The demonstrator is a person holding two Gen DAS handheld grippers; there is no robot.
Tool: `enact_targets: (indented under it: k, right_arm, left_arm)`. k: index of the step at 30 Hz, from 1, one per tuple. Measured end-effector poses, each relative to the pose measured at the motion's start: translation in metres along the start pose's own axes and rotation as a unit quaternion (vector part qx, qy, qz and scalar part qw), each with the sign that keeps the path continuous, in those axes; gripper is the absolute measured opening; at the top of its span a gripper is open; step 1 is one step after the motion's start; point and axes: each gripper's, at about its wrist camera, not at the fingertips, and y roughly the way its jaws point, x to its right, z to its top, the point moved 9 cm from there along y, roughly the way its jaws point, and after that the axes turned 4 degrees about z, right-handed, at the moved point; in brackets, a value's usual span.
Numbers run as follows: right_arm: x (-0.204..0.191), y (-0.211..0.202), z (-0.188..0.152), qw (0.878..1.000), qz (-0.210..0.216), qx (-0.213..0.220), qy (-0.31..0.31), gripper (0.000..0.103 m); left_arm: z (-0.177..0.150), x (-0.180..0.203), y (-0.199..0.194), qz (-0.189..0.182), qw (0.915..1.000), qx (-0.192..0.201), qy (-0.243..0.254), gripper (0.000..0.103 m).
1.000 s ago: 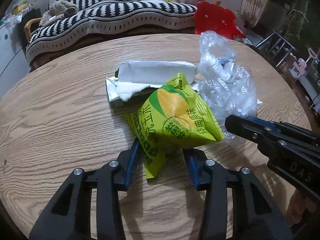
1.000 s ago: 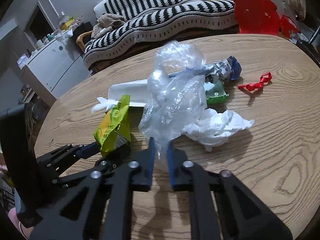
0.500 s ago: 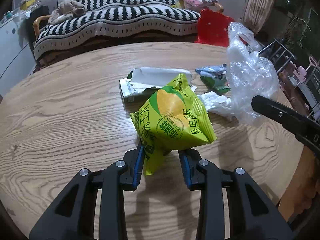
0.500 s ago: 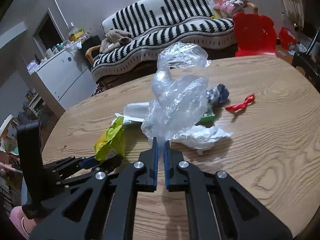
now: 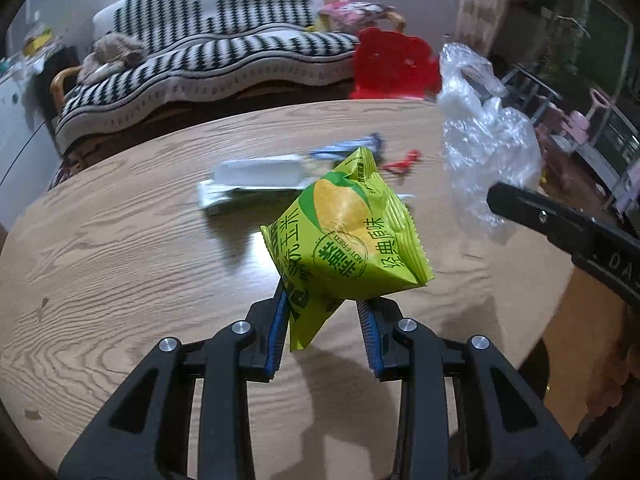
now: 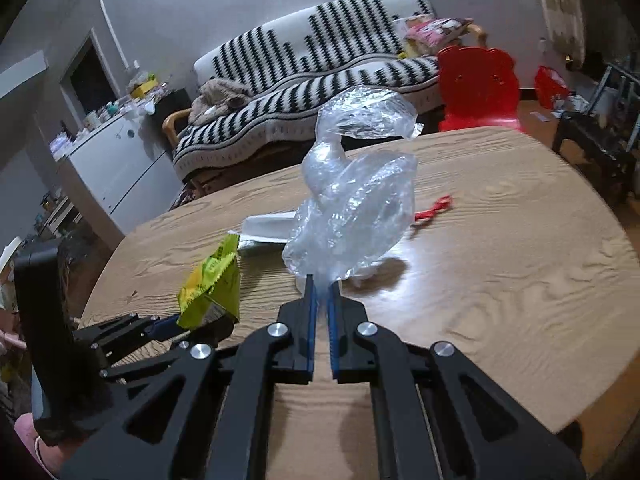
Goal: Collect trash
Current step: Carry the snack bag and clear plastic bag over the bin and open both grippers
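Note:
A yellow-green snack bag [image 5: 344,236] hangs above the round wooden table [image 5: 120,248], with my left gripper [image 5: 322,304] shut on its lower corner. My right gripper [image 6: 322,282] is shut on the bottom of a crumpled clear plastic bag [image 6: 352,200], which stands up off the table too. In the left wrist view the plastic bag [image 5: 484,148] floats to the right of the snack bag. In the right wrist view the snack bag [image 6: 212,288] sits low on the left. A white carton [image 5: 256,178], a blue wrapper [image 5: 348,148] and a red wrapper [image 6: 434,208] lie on the table.
Behind the table stand a black-and-white striped sofa [image 5: 224,56] and a red plastic chair [image 6: 478,88]. A white cabinet [image 6: 116,164] is at the far left. Dark furniture [image 6: 596,140] stands past the table's right edge.
Both grippers have risen and pulled back with their bags, which now hang off the table. The trash left on the table looks smaller and farther away.

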Motion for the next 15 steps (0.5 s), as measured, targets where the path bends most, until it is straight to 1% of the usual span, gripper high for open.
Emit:
enact_targets:
  k: [3,6,7,9,11,13,15]
  right_arm:
    - [0.024,-0.033,-0.005,1.000,-0.022,0.014,0.011,0.006]
    - [0.053,-0.066,-0.014,0.998,-0.049,0.023,0.021,0.006]
    - [0.064,-0.077,-0.019,0.998,-0.061,0.026,0.024,0.006]
    - [0.090,-0.103,-0.031,0.995,-0.085,0.033,0.036,0.006]
    - [0.122,-0.130,-0.045,0.992,-0.108,0.039,0.059,0.006]
    - [0.156,-0.155,-0.068,0.987,-0.130,0.039,0.086,0.006]
    - [0.182,-0.169,-0.088,0.983,-0.143,0.031,0.110,0.006]
  left_arm:
    - [-0.004,0.034,-0.008,-0.020,0.9996,0.003,0.019,0.032]
    - [-0.012,0.081,-0.015,-0.044,0.9980,0.004,0.046,0.032]
    - [-0.016,0.102,-0.017,-0.056,0.9968,0.003,0.058,0.032]
    - [-0.024,0.134,-0.019,-0.075,0.9944,-0.002,0.074,0.032]
    - [-0.038,0.176,-0.019,-0.101,0.9900,-0.013,0.097,0.032]
    - [-0.053,0.209,-0.018,-0.120,0.9858,-0.026,0.114,0.032]
    - [-0.069,0.238,-0.015,-0.137,0.9809,-0.040,0.132,0.032]
